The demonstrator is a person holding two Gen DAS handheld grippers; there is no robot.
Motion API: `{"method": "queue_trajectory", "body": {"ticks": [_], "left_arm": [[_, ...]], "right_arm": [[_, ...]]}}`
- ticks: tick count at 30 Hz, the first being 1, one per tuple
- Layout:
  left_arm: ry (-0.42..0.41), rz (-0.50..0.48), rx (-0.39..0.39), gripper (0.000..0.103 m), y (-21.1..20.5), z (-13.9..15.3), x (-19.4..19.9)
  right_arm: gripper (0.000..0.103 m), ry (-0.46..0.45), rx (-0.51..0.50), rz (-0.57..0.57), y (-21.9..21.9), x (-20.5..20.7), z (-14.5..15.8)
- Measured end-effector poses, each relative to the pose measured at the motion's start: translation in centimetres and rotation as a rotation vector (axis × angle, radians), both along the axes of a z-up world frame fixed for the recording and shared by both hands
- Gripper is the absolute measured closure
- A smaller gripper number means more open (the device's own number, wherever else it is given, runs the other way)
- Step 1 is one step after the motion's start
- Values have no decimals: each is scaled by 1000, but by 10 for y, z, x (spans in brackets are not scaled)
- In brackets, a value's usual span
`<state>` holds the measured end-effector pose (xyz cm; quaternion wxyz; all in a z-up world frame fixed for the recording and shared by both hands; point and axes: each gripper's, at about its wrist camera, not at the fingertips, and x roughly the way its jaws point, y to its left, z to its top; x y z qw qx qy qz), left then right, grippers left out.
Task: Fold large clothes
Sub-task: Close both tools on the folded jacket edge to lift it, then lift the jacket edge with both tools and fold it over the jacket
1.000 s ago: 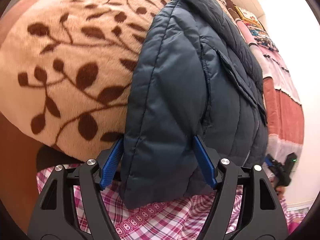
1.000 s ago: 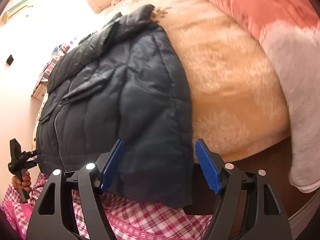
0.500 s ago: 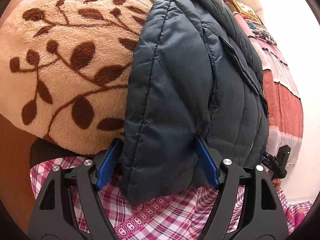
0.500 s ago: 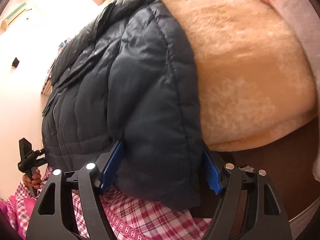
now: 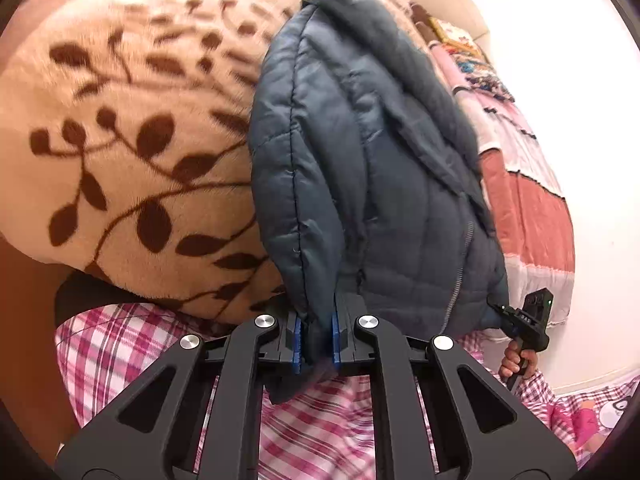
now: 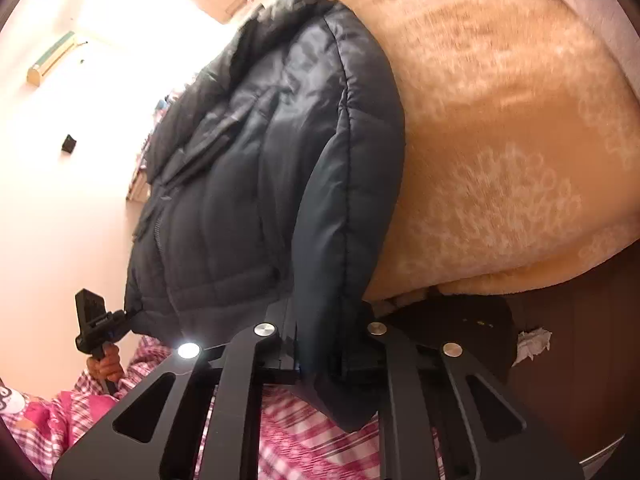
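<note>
A dark blue quilted puffer jacket [image 5: 384,168] lies on a tan blanket, hem toward me; it also shows in the right wrist view [image 6: 256,184]. My left gripper [image 5: 316,340] is shut on the jacket's left bottom corner, the fabric pinched between its blue pads. My right gripper [image 6: 324,354] is shut on the jacket's right bottom corner, which hides its pads. Each gripper shows small in the other's view, the right one [image 5: 524,320] and the left one [image 6: 96,320], each at a corner of the hem.
The tan blanket with brown leaves [image 5: 132,152] covers the bed; it looks plain tan on the right side [image 6: 512,152]. A pink plaid cloth [image 5: 120,348] is below the grippers. A pink patchwork quilt [image 5: 528,208] lies beyond the jacket. A dark wooden bed frame [image 6: 560,360] is at right.
Both grippers have closed from open onto the jacket's bottom corners, bunching the fabric between the pads.
</note>
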<state>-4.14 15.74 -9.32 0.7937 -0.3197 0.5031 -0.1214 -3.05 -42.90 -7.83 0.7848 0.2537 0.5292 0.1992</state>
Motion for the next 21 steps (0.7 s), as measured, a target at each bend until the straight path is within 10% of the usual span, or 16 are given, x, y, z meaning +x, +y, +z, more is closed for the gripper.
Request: {"method": "queue_trajectory", "body": {"ticks": [21], "left_arm": [[-585, 49, -57, 95, 17, 203, -63]], "right_arm": [[93, -446, 251, -76, -6, -62, 166]]}}
